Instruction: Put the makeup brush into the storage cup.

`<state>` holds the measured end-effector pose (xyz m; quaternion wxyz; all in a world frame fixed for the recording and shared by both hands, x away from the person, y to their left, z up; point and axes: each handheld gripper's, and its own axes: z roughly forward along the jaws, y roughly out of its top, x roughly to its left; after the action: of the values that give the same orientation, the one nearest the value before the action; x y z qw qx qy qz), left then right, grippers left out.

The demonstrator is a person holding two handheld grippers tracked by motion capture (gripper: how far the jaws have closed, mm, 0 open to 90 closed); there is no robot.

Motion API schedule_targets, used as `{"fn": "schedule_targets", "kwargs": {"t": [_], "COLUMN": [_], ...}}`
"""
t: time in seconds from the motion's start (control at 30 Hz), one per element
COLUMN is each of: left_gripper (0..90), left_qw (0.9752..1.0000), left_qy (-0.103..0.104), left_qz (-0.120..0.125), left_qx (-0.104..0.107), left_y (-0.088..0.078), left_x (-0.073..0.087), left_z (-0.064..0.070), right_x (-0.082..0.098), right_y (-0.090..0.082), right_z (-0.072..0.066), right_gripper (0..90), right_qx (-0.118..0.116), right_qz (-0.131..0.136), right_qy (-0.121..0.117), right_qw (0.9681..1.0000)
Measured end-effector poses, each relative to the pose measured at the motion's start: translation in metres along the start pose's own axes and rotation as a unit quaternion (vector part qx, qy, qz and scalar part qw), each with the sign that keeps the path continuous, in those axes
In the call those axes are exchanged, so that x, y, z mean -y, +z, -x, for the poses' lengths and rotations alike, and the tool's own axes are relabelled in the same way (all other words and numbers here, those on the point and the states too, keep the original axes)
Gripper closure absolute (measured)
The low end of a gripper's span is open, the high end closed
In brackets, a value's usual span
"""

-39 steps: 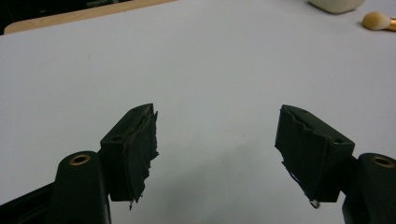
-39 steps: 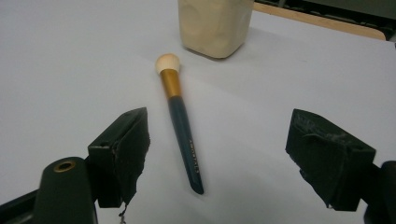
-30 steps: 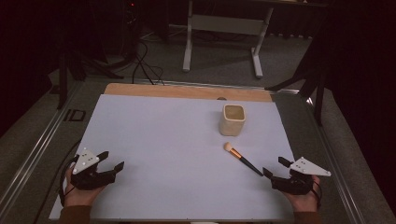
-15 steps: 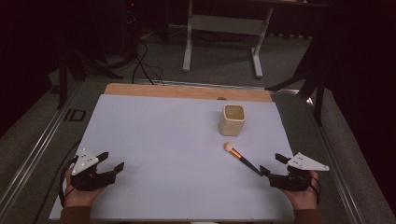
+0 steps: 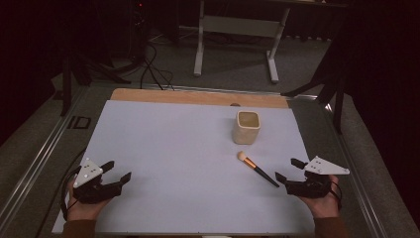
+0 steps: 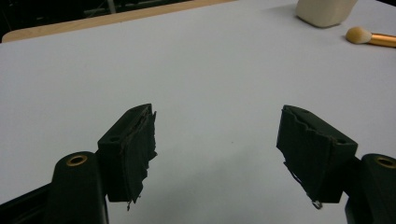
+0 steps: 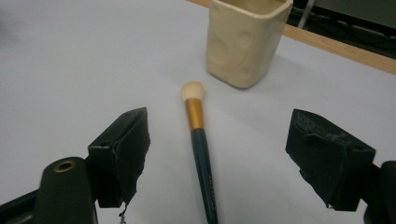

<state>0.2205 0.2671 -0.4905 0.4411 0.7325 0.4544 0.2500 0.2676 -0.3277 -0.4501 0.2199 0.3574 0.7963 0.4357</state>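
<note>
Jaws wide around brush handle (image 7: pixel 201 158)

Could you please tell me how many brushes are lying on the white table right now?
1. The single brush lies on the table just in front of the cream cup, its pale bristle tip toward the cup and its dark handle toward the right gripper. Nothing seems hidden.

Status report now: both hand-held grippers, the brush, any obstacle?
Left hand-held gripper open, nothing between. Right hand-held gripper open, aimed at brush. Brush flat on table, near cup. Nothing between.
</note>
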Motion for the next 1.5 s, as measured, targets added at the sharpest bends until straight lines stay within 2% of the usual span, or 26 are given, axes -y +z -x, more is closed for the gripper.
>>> {"fn": "schedule_targets", "kwargs": {"t": [0.17,0.53,0.77,0.93,1.13,1.5], "left_gripper": [28.0,27.8,27.9,28.5,28.5,28.4], "left_qw": [1.0,1.0,1.0,1.0,1.0,1.0], "left_qy": [0.001,0.001,0.002,0.002,0.002,0.001], "left_qz": [0.002,-0.002,-0.001,0.009,0.006,0.008], "left_qx": [0.0,-0.002,0.001,-0.003,-0.002,-0.001], "left_y": [-0.001,-0.001,-0.001,-0.004,-0.003,-0.004], "left_x": [0.0,0.0,0.0,-0.001,0.0,0.0], "left_z": [0.0,0.0,0.0,0.0,0.0,0.0], "right_x": [-0.011,-0.04,-0.061,-0.074,-0.085,-0.108], "right_y": [0.0,0.001,0.004,0.007,0.012,0.023], "right_z": [0.003,0.007,0.007,0.008,0.011,0.012], "right_gripper": [20.5,21.3,25.0,25.1,22.3,23.3], "right_qx": [-0.004,-0.013,-0.019,-0.02,-0.019,-0.019], "right_qz": [-0.009,-0.031,-0.048,-0.058,-0.081,-0.133], "right_qy": [0.001,-0.027,-0.047,-0.059,-0.071,-0.102], "right_qw": [0.9999,0.9991,0.9976,0.9964,0.9941,0.9856]}}
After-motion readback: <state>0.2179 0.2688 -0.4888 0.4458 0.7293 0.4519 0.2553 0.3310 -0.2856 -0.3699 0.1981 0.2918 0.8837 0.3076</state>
